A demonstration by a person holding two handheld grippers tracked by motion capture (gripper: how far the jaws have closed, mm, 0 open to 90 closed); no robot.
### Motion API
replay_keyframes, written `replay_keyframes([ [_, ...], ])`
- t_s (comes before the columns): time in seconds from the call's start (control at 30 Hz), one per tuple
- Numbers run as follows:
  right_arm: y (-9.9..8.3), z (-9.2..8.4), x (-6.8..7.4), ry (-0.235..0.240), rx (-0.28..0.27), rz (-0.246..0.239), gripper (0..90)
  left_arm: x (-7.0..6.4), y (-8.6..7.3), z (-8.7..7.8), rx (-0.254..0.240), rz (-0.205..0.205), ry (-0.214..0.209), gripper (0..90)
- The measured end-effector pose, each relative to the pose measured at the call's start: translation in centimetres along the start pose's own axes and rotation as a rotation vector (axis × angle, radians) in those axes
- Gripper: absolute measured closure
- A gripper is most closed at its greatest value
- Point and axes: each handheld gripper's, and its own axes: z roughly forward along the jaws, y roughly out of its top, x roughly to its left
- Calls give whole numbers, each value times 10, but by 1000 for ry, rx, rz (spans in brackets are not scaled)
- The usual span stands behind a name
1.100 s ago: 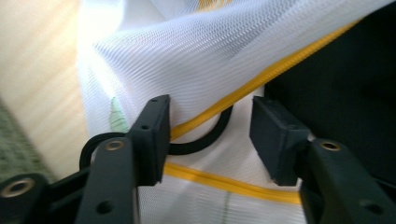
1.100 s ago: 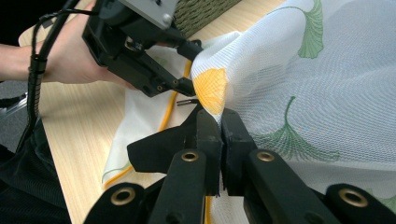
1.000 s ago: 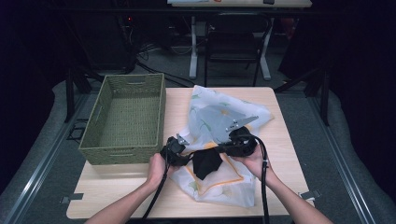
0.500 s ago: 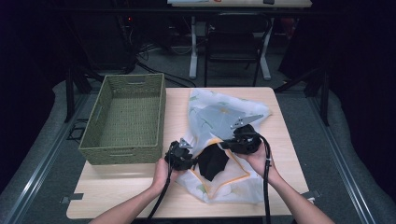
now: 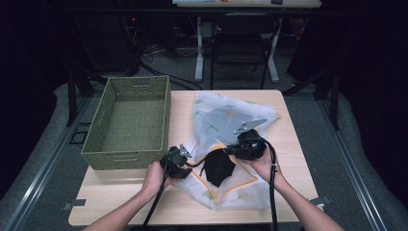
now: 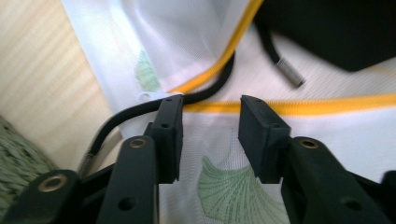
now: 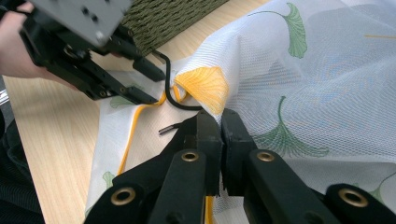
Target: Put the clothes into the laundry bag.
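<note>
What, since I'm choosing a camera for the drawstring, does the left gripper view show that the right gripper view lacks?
Left gripper view: black cloth inside the mesh bag; left gripper jaws, just opened further, apart over its fabric. Right gripper view: right gripper shut on the bag; the left hand. Both: ginkgo print, orange trim, black drawstring.

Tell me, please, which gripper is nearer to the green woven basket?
Left. The left gripper sits just off the front right corner of the green woven basket, over the edge of the mesh bag. The right gripper is farther right, clamped on the bag's mesh.
</note>
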Motion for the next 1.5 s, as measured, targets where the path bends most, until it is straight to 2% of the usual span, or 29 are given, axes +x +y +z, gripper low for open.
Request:
replay_keyframes([
  [0.03, 0, 0, 0, 1, -1, 1, 882, -1, -1, 2, -1, 14, 7, 636],
  [0.17, 0, 0, 1, 2, -2, 0, 881, 1, 1, 0, -37, 3, 21, 717],
  [0.23, 0, -1, 1, 5, -4, -1, 881, 2, 3, -2, -45, 3, 17, 689],
  [0.3, 0, -1, 2, 7, -5, -1, 881, 4, 7, -2, -47, -1, 17, 601],
  [0.4, 1, 1, 3, 10, -2, -3, 881, 6, 9, 4, -31, 2, 5, 604],
  [0.47, 1, 1, 4, 12, -2, -5, 881, 5, 9, 6, -19, 11, -13, 657],
  [0.53, 0, 0, 4, 12, 1, -1, 880, 5, 10, 7, -3, 46, -37, 735],
  [0.6, 0, 1, 3, 11, -3, -1, 880, 3, 11, 8, 3, 63, -58, 800],
  [0.63, 0, 1, 3, 12, -2, -1, 880, 2, 11, 7, 12, 77, -60, 858],
  [0.67, 0, 0, 3, 11, -1, 0, 880, 0, 12, 8, 15, 95, -49, 879],
  [0.7, 0, 1, 4, 12, -2, -5, 880, -2, 12, 8, 11, 96, -46, 900],
  [0.73, 0, 1, 4, 12, -3, -5, 880, -1, 12, 8, 12, 98, -46, 900],
  [0.83, 1, 0, 4, 10, -4, -7, 880, 2, 12, 8, -26, 64, -54, 900],
  [0.93, 1, 0, 4, 11, -7, -7, 880, 6, 14, 7, -37, 53, -82, 759],
  [0.97, 1, 0, 4, 11, -5, -6, 880, 8, 14, 8, -39, 43, -102, 737],
  [1.03, 1, 0, 4, 12, -4, -5, 880, 9, 14, 11, -24, 43, -110, 720],
  [1.2, 1, 0, 4, 13, -8, -4, 879, 12, 15, 12, -9, 45, -128, 734],
  [1.27, 1, 0, 5, 13, -7, -4, 878, 13, 14, 11, -2, 51, -133, 783],
  [1.33, 1, 1, 5, 13, -5, -4, 878, 10, 14, 11, -4, 64, -123, 889],
  [1.4, 1, 0, 6, 13, -8, -4, 878, 8, 14, 11, 1, 77, -113, 900],
  [1.5, 1, -1, 5, 12, -12, -5, 879, 8, 15, 9, -7, 63, -135, 900],
])
